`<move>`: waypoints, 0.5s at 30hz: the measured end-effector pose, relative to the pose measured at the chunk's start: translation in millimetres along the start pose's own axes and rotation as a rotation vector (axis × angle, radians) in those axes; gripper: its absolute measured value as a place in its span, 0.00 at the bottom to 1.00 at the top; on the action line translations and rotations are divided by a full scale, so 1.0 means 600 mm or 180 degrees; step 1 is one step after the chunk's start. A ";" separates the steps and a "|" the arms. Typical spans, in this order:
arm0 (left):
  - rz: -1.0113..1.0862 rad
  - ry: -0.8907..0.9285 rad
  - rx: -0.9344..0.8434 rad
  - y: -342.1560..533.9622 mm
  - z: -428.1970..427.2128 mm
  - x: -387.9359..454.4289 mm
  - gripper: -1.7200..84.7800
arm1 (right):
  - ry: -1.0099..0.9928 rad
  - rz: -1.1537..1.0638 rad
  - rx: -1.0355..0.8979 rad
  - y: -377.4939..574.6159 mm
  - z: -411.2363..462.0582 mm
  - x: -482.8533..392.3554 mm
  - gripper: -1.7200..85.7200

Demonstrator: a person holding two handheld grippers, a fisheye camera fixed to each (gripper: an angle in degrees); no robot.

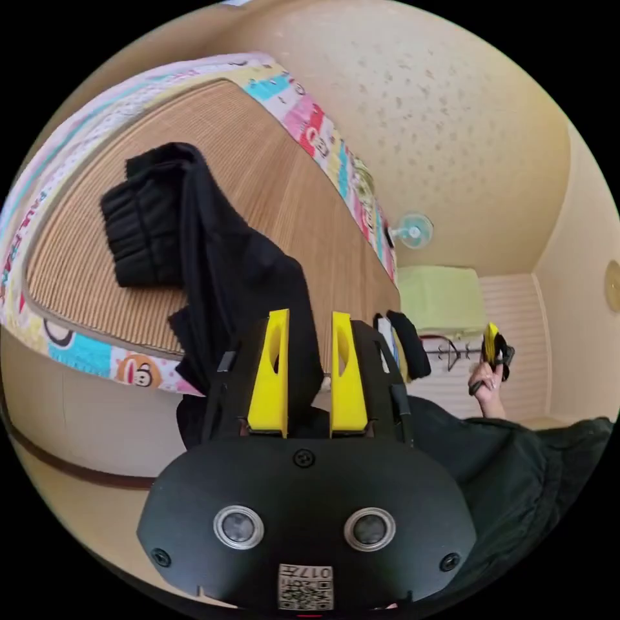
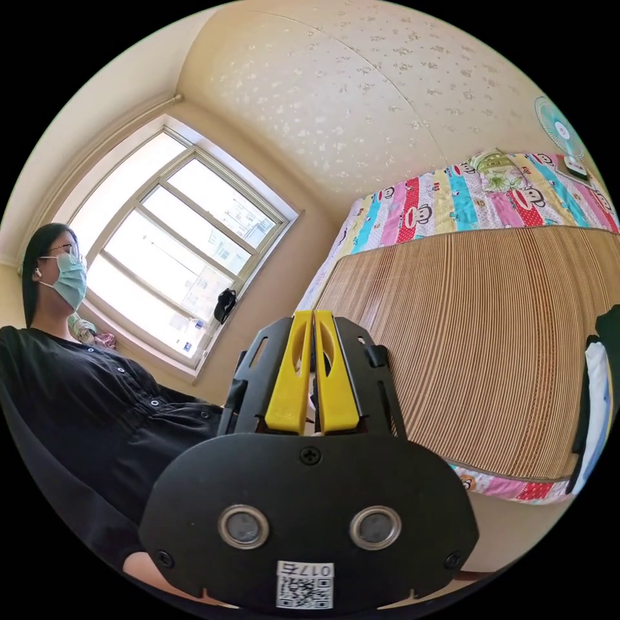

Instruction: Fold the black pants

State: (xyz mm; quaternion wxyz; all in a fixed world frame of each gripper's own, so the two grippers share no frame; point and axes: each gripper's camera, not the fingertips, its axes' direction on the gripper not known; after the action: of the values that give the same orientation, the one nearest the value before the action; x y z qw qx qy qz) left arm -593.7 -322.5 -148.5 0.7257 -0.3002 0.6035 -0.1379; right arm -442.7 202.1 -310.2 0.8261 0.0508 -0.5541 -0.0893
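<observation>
The black pants (image 1: 194, 239) lie bunched on the bamboo mat (image 1: 278, 187) of a bed, the ribbed waistband at the far left. One part trails over the bed's edge to my left gripper (image 1: 310, 323). Its yellow jaws stand a little apart with black cloth pressed between them. In the left gripper view a hand holds my right gripper (image 1: 492, 342) up at the far right, away from the pants. In the right gripper view my right gripper (image 2: 313, 320) is shut with nothing in it, in front of the mat (image 2: 491, 336).
A colourful cartoon sheet (image 1: 84, 355) borders the mat. The person in dark clothes (image 2: 97, 400) sits by a window (image 2: 174, 245). A wall fan (image 1: 412, 230), a green covered thing (image 1: 439, 300) and a coat rack (image 1: 452, 352) stand beyond the bed.
</observation>
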 end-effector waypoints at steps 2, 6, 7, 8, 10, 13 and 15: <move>-0.0403 -0.0134 0.0210 -0.037 -0.014 -0.064 0.16 | -0.0035 0.0044 -0.0029 0.002 0.007 0.002 0.03; -0.0471 -0.0236 0.0420 -0.108 0.009 -0.099 0.15 | -0.0210 0.0115 -0.0139 0.004 0.025 0.003 0.03; -0.0443 -0.0287 0.0416 -0.130 0.025 -0.103 0.16 | -0.0234 0.0116 -0.0175 0.004 0.028 0.001 0.03; -0.0500 -0.0376 0.0351 -0.150 0.047 -0.111 0.16 | -0.0239 0.0112 -0.0190 0.004 0.029 -0.001 0.03; -0.0689 -0.0315 0.0152 -0.170 0.088 -0.127 0.17 | -0.0236 0.0085 -0.0263 0.003 0.029 -0.007 0.04; -0.0929 0.0058 -0.0275 -0.168 0.169 -0.146 0.13 | -0.0142 0.0090 -0.0354 -0.004 0.027 -0.009 0.08; -0.0801 0.0326 -0.0332 -0.145 0.190 -0.126 0.10 | -0.0062 0.0207 -0.0404 -0.014 0.031 -0.002 0.12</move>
State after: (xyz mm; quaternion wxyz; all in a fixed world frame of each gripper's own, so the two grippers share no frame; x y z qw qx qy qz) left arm -488.0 -317.4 -25.9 0.6543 -0.4034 0.6037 -0.2114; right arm -461.1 194.4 -305.7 0.8247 -0.0205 -0.5567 -0.0979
